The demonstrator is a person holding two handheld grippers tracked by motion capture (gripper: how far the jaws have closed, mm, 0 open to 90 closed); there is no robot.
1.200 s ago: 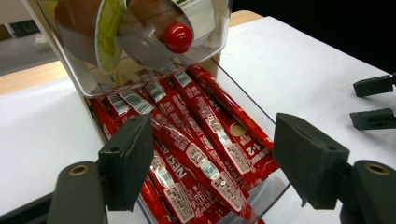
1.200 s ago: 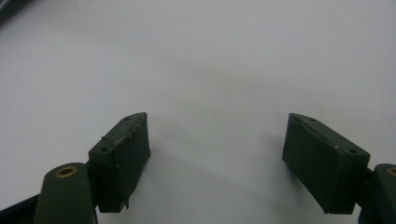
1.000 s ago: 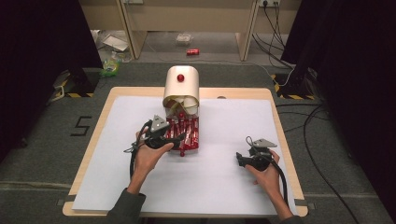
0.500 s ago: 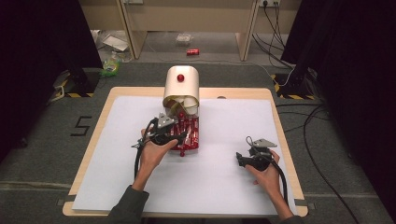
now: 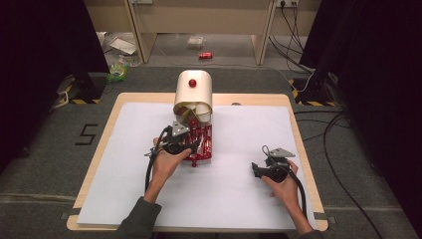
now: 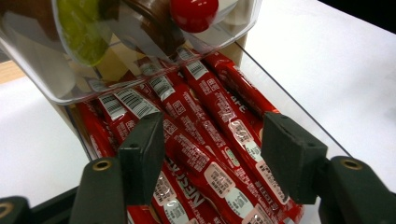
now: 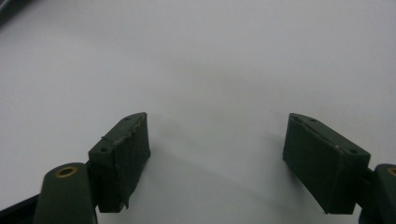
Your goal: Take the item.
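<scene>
High view: the left tool sits mid-frame over the red sachets in a clear tray below the dispenser. The right tool rests on the white worktop at lower right.

Left gripper view: jaws wide, straddling several sachets packed side by side, gripping none. Closing here could pinch two or three at once, or catch the tray wall at right.

Right gripper view: jaws wide, empty, over bare worktop.
</scene>
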